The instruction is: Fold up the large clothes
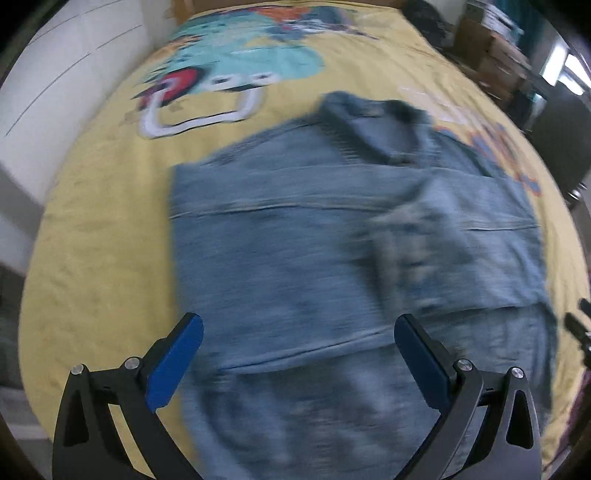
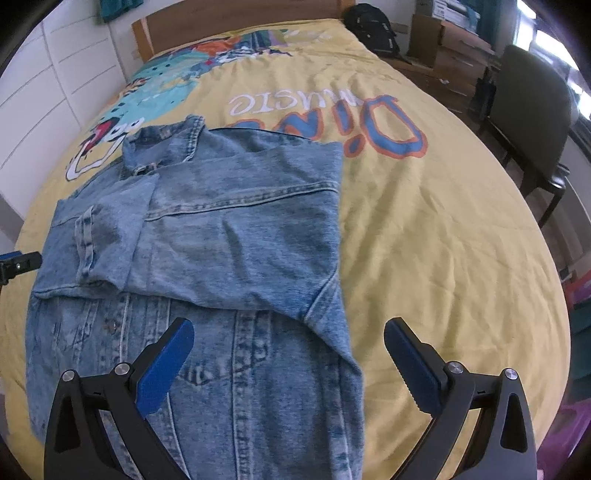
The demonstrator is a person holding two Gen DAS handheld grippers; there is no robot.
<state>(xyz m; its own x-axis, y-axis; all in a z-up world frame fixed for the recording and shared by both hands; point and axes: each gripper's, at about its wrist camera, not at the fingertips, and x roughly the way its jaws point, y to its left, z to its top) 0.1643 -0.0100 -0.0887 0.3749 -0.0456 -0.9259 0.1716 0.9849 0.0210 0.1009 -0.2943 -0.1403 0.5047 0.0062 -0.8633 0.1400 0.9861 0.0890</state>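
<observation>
A light-blue denim jacket [image 2: 229,236] lies flat on the yellow printed bedspread [image 2: 424,229], back side up, collar at the far end, with both sleeves folded in across its back. It shows blurred in the left wrist view [image 1: 314,251]. My left gripper [image 1: 298,328] is open and empty, hovering over the jacket's near left part. My right gripper [image 2: 289,332] is open and empty above the jacket's near right edge. The left gripper's tip [image 2: 18,263] shows at the left edge of the right wrist view.
The bed has a wooden headboard [image 2: 236,26] at the far end. White cupboards [image 2: 48,85] stand at the left. A black backpack [image 2: 373,26], cardboard boxes [image 2: 450,44] and a dark chair [image 2: 528,125] stand at the right.
</observation>
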